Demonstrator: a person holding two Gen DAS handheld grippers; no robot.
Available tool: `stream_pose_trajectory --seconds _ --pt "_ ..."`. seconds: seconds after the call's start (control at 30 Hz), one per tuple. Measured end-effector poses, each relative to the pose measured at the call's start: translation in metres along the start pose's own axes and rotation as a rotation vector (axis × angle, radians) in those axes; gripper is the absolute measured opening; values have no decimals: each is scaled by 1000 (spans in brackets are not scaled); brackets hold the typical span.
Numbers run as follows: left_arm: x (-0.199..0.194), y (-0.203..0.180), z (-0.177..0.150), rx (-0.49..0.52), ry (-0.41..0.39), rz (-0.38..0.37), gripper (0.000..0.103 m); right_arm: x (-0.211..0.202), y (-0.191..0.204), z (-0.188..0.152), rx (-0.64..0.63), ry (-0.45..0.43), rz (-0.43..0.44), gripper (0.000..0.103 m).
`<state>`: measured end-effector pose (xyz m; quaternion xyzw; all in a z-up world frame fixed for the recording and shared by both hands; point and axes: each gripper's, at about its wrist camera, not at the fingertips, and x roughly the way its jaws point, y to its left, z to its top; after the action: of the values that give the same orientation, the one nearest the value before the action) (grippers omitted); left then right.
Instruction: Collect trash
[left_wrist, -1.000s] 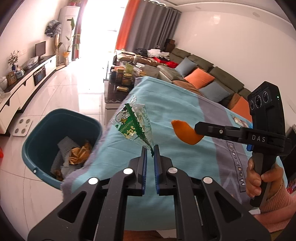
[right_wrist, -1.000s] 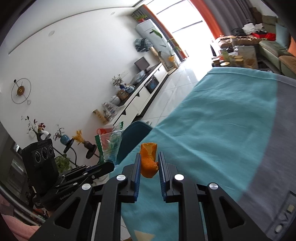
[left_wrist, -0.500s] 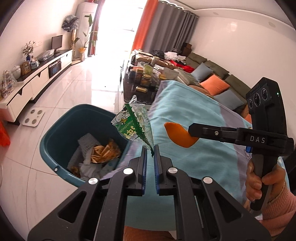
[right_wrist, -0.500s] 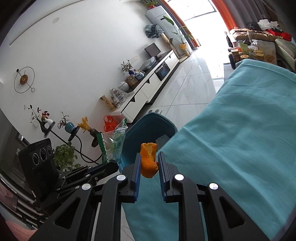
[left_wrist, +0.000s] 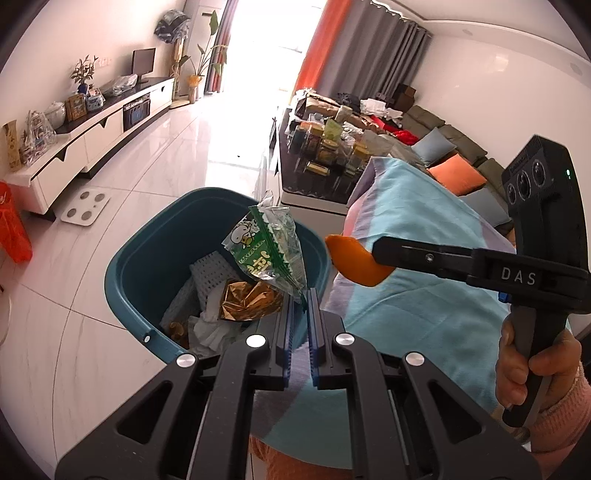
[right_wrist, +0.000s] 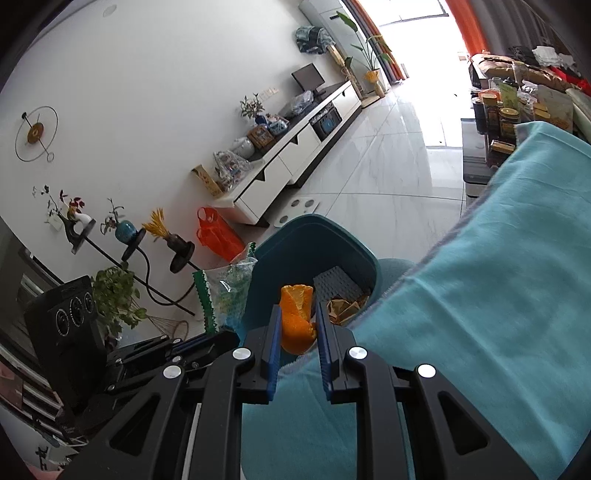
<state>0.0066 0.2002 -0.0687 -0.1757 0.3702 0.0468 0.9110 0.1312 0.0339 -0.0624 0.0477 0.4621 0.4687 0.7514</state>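
Note:
My left gripper (left_wrist: 300, 295) is shut on the corner of a clear and green snack wrapper (left_wrist: 265, 250), held above the teal trash bin (left_wrist: 155, 236). The bin holds paper, white mesh and a gold foil wrapper (left_wrist: 247, 301). My right gripper (right_wrist: 297, 313) is shut on a piece of orange peel (right_wrist: 295, 317), at the table's edge beside the bin (right_wrist: 295, 240). In the left wrist view the peel (left_wrist: 354, 264) hangs just right of the bin's rim. In the right wrist view the wrapper (right_wrist: 225, 291) shows at the left gripper's tip.
A table under a teal cloth (left_wrist: 424, 295) lies to the right. A coffee table crowded with jars (left_wrist: 325, 155) stands behind it, with a sofa (left_wrist: 454, 158) beyond. A white TV cabinet (left_wrist: 92, 136), a floor scale (left_wrist: 85, 208) and an orange bag (left_wrist: 11, 225) lie left.
Both grippers have moved left off the table toward the bin. The wrapper now hangs over the bin's opening and the peel is at its rim.

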Motion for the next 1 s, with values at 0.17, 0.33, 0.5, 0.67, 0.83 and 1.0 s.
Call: stream_pose_trajectory --seconds 0.17,0.33,0.5,0.67,0.83,1.0 --pt "13 8 2 -17 22 14 8 18 7 7 -17 29 -14 17" --pt "25 15 4 -30 40 25 8 32 9 10 -5 47 -30 19" --pt "38 24 4 -51 61 33 9 39 8 13 12 50 -34 19" --pt "43 25 2 -65 66 50 26 30 6 11 13 33 -35 21" --pt "25 13 1 -32 2 70 49 6 5 5 -1 -16 -49 36" --pt "-2 -5 1 13 -98 66 76 -39 7 -9 -55 -115 -96 60"
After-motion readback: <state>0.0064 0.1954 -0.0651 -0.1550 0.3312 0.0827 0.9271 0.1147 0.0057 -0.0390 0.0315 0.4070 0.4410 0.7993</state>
